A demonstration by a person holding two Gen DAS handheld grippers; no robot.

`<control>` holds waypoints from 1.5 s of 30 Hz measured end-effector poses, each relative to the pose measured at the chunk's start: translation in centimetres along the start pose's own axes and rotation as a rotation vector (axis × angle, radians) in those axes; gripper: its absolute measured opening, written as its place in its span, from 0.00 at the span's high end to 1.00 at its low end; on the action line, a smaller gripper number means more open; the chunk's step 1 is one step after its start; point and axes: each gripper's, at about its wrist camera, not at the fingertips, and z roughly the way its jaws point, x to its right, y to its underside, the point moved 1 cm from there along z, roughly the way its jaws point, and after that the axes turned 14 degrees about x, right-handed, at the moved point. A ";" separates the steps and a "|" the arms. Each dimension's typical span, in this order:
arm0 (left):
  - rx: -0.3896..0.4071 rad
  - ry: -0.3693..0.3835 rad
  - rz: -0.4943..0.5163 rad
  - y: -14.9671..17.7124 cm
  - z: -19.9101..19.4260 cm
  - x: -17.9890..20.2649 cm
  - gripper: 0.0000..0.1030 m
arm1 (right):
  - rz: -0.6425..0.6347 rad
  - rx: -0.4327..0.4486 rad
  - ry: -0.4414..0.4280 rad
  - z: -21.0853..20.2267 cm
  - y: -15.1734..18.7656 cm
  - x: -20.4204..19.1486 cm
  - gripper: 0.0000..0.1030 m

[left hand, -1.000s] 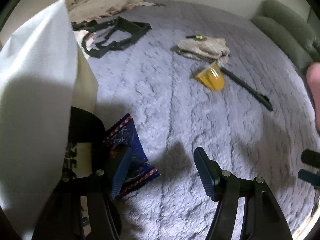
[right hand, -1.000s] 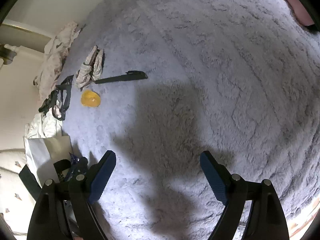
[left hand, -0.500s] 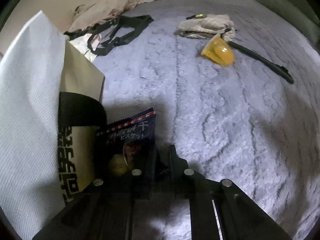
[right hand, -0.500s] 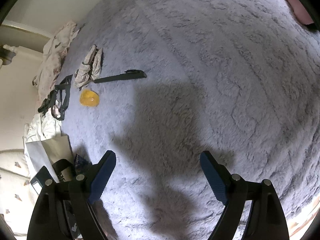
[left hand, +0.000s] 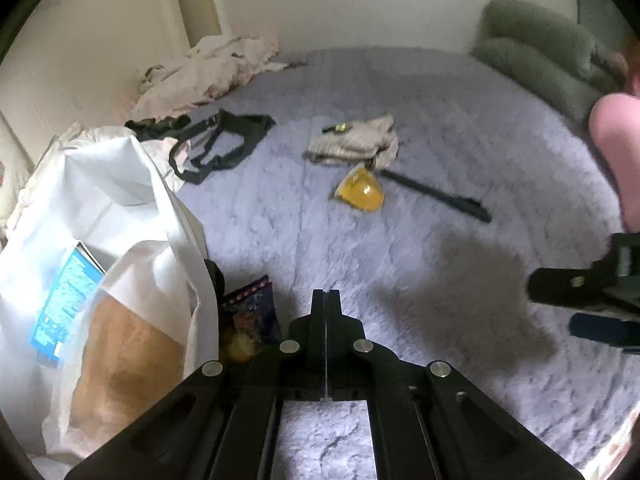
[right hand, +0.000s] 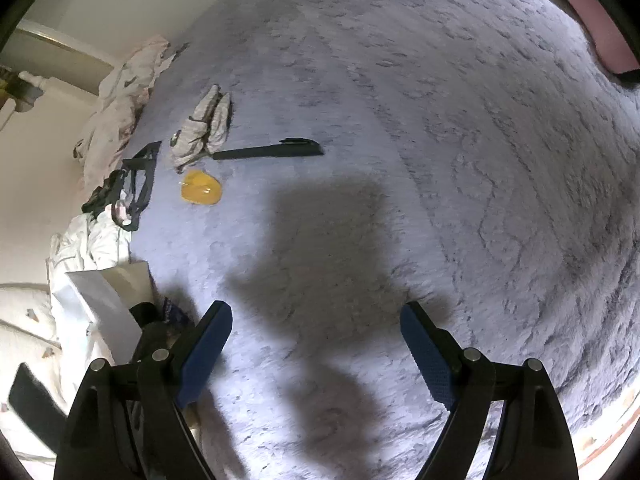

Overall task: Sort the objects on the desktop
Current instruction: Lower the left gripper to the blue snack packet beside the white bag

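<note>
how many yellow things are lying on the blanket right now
1: a yellow cup on its side near the middle of the blanket, beside the folded cloth and the black stick. More could be hidden inside the white bag.

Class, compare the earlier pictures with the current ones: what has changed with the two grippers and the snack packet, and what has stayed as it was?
The left gripper has just closed its jaws completely, with nothing between them. It has also drawn back and up from the blue snack packet, which was not picked up and lies beside the white bag. The right gripper stayed open and empty. The yellow cup, the gloves and the black tool have not moved.
</note>
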 end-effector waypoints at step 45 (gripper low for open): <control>0.002 -0.145 0.037 1.4 0.9 6.0 0.21 | 0.059 0.108 -0.119 -2.7 -1.3 0.5 0.21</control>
